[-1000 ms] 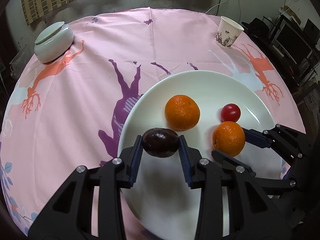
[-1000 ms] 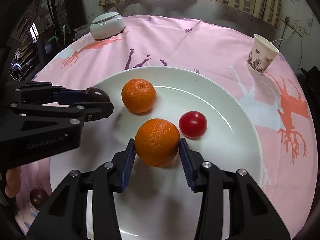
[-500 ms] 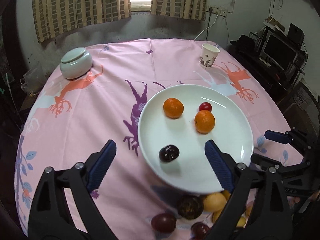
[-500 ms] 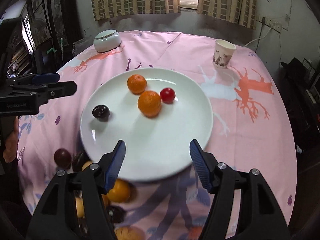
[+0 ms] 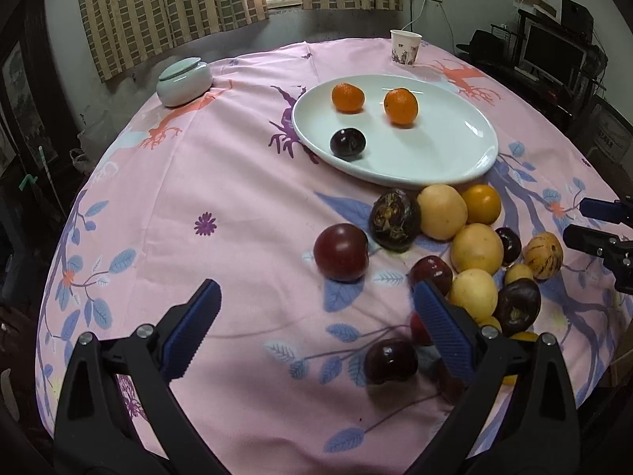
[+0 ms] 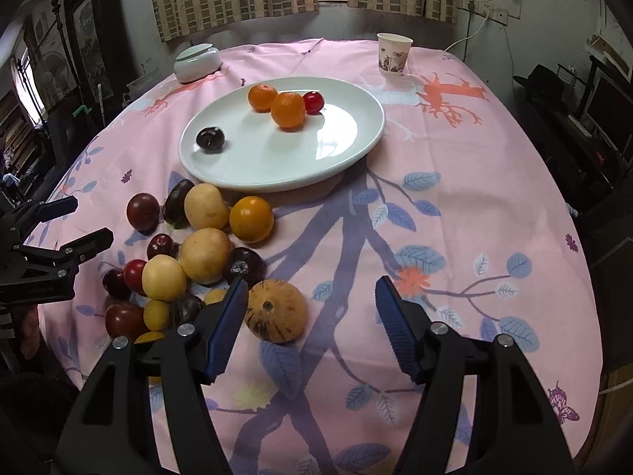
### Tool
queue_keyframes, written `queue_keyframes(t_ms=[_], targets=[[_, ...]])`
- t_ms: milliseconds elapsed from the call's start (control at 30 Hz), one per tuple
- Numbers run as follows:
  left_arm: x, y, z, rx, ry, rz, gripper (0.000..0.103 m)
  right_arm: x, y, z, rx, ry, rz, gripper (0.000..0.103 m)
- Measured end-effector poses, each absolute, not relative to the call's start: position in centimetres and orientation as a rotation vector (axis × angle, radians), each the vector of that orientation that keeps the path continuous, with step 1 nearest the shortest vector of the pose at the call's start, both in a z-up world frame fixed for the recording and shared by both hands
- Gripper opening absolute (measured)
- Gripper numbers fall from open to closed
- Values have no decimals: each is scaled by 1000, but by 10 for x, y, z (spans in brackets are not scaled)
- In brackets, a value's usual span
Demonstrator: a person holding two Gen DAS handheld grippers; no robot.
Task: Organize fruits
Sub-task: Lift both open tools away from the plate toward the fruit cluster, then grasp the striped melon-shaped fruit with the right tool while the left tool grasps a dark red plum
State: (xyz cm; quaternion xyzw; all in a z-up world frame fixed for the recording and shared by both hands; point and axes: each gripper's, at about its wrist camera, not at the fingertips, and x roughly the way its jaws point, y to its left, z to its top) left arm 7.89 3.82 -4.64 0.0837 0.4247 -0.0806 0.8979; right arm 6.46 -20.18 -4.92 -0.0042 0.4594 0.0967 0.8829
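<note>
The left gripper (image 5: pixel 314 318) and right gripper (image 6: pixel 310 312) match: matte black angular plastic arms with triangular cut-outs, silver round screw heads along the top, and blue ribbed pads (image 5: pixel 443 330) lining each finger's inner face.

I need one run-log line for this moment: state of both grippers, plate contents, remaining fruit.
left gripper: open, empty | right gripper: open, empty | white plate: two oranges, red tomato, dark plum | fruit pile: on tablecloth, unsorted
</note>
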Motion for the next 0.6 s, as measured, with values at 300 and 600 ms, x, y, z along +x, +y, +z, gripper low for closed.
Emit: queue_keyframes(t_ms=[300, 600], targets=[[79, 51, -47, 113, 893, -163, 100, 57, -190, -61, -53, 1005, 202, 67], [80, 61, -50, 88, 903, -145, 100, 65, -185, -75, -29, 1044, 243, 67]])
